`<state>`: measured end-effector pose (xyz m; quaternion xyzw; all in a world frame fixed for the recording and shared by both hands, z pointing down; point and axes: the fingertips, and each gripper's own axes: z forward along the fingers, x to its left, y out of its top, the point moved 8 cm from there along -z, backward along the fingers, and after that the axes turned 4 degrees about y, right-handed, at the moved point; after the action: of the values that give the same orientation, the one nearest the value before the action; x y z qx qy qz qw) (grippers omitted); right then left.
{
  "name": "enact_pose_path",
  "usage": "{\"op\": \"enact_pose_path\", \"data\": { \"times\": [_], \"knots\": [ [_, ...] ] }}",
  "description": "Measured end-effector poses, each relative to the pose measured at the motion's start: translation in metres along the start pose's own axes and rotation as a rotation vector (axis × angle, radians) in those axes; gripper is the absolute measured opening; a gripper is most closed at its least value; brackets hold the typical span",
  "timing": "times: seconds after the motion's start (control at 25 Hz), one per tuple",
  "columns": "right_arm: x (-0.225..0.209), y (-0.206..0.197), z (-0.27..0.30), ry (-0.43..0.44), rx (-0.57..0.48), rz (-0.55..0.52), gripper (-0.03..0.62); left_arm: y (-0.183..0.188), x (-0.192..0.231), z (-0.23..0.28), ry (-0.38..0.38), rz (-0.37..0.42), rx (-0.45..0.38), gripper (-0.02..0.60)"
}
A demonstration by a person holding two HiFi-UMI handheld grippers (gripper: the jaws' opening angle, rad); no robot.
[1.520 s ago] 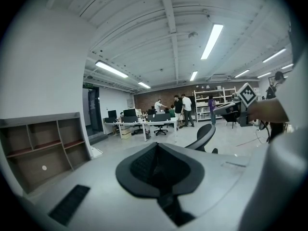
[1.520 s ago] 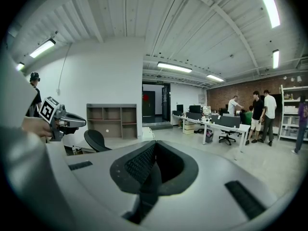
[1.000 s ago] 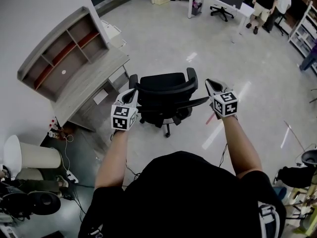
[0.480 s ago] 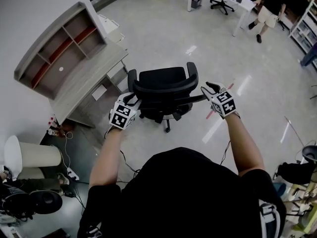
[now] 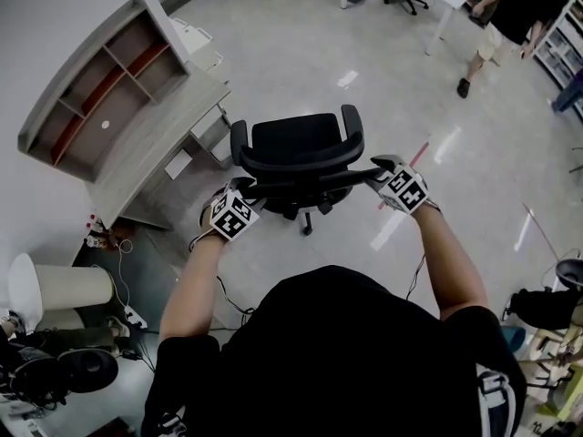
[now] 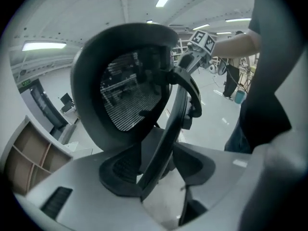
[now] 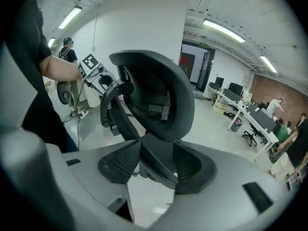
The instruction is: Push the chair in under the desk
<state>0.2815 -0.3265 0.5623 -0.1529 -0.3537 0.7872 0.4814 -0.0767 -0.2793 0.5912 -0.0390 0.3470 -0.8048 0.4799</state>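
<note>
A black office chair [image 5: 296,153] stands on the floor with its seat turned away from me, to the right of the grey wooden desk [image 5: 155,157]. My left gripper [image 5: 240,189] is at the left end of the chair's back rim. My right gripper [image 5: 379,166] is at the right end. In the left gripper view the left gripper [image 6: 159,174] has its jaws opening, with the thin edge of the chair back [image 6: 125,95] running between them. In the right gripper view the right gripper [image 7: 156,165] is also opening, astride the chair back [image 7: 159,95].
A shelf unit [image 5: 96,89] stands on the desk against the white wall. A white bin [image 5: 64,289] and floor cables [image 5: 118,253] lie at my lower left. A person [image 5: 510,7] walks at the far right, near other desks and chairs.
Both grippers have moved forward from beside the chair onto the two ends of its back rim, and both have gone from shut to open. The person at the back has walked on.
</note>
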Motion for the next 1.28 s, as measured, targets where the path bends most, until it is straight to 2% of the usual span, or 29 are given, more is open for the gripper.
{"op": "enact_pose_path", "data": {
  "times": [0.16, 0.36, 0.72, 1.0, 1.12, 1.2, 1.28],
  "knots": [
    [0.006, -0.005, 0.013, 0.063, 0.041, -0.053, 0.244, -0.004, -0.006, 0.017, -0.047, 0.077, 0.066, 0.232],
    [0.014, -0.014, 0.031, 0.14, 0.134, -0.154, 0.305, -0.008, -0.015, 0.037, -0.121, 0.131, 0.139, 0.262],
    [0.016, -0.03, 0.073, 0.141, 0.345, -0.425, 0.324, -0.017, -0.013, 0.07, -0.094, 0.305, 0.315, 0.278],
    [0.016, -0.043, 0.103, 0.132, 0.442, -0.542, 0.322, -0.032, -0.017, 0.093, -0.098, 0.394, 0.403, 0.278],
    [0.018, -0.048, 0.113, 0.116, 0.471, -0.598, 0.29, -0.032, -0.016, 0.096, -0.067, 0.421, 0.415, 0.274],
    [0.015, -0.05, 0.115, 0.081, 0.477, -0.625, 0.208, -0.032, -0.015, 0.096, -0.043, 0.426, 0.407, 0.256],
    [0.014, -0.051, 0.116, 0.057, 0.477, -0.645, 0.176, -0.032, -0.015, 0.096, -0.019, 0.436, 0.402, 0.219]
  ]
}}
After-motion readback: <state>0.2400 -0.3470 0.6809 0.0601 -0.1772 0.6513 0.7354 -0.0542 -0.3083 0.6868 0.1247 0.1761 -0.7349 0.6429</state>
